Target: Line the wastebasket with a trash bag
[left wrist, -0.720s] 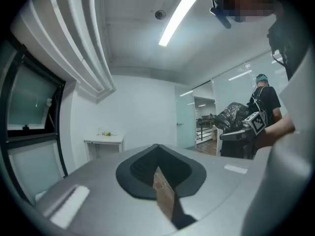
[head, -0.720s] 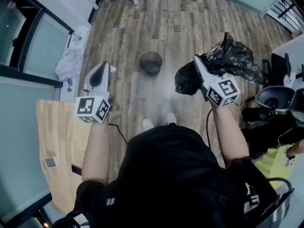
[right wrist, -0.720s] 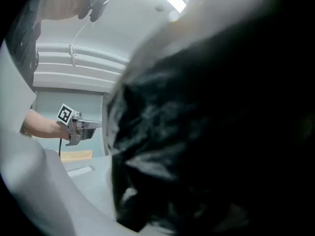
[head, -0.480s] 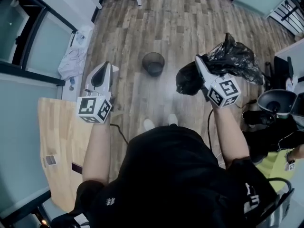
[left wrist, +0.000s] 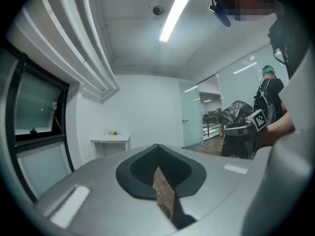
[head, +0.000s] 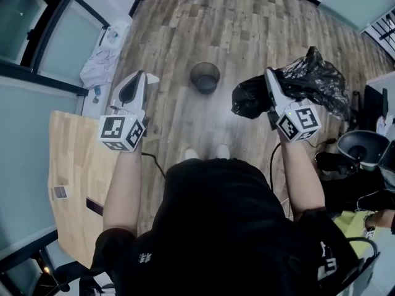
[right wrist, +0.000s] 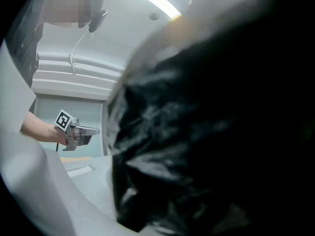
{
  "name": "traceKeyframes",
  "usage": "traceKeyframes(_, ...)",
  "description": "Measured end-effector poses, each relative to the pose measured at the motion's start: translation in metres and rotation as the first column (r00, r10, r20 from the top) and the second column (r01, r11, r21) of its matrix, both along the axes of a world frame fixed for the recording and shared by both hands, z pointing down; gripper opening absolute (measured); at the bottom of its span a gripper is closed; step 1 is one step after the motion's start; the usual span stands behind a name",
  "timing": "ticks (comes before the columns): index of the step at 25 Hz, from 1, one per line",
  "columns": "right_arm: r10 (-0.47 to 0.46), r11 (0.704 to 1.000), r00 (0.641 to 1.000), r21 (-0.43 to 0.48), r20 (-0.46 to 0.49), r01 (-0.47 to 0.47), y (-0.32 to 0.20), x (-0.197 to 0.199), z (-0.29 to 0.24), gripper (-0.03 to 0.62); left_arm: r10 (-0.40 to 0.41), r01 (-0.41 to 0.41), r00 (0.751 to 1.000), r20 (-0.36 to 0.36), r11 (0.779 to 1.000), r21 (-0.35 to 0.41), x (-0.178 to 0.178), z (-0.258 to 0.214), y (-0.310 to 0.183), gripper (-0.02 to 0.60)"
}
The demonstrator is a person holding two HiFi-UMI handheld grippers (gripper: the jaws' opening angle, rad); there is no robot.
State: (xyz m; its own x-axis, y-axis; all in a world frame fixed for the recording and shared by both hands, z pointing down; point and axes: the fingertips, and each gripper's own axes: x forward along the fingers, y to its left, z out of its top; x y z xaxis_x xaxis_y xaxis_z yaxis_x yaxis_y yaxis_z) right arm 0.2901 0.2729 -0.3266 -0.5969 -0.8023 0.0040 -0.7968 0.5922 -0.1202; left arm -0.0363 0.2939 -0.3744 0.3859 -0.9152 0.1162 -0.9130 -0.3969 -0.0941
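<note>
Plank floor point(head: 247, 29) fills scene. Black trash bag point(head: 315, 79), crumpled, held up at right, clear of floor. Wastebasket point(head: 205, 77): small, dark, upright on floor at far centre, well apart from bag. Right tongs point(head: 270, 74): jaws clamped on bag's plastic, bag bulging both sides. Left tongs point(head: 145, 77): at left, jaws fully together, nothing between them.

Two claws, the left claw point(head: 145, 77) and right claw point(head: 270, 74), one trash bag point(head: 316, 79), one wastebasket point(head: 205, 78), one table point(head: 73, 165).
</note>
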Motion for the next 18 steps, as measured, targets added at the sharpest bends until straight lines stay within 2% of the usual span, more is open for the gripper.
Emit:
traceKeyframes(3,-0.027,1.0,1.0,0.015,-0.006,0.027,-0.006,0.002,0.008,0.002,-0.013,0.013,1.0,0.021,1.0,0.013,0.004,0.009,-0.003,0.008)
traceKeyframes(7,-0.029,0.999,1.0,-0.015,-0.004,0.029,-0.032,0.01,0.011,0.002,-0.032,0.031,0.998,0.045,0.999,0.015,0.004,-0.001,-0.015,0.008)
traceKeyframes(14,-0.043,0.999,0.999,-0.03,-0.011,0.042,-0.076,-0.023,0.015,0.002,-0.074,0.073,0.997,0.026,0.997,0.015,-0.039,-0.003,-0.048,0.008)
traceKeyframes(18,-0.032,0.999,0.998,-0.035,-0.046,0.031,-0.101,-0.042,0.016,0.002,-0.058,0.058,0.998,0.006,0.998,0.0,-0.059,0.008,-0.08,0.008)
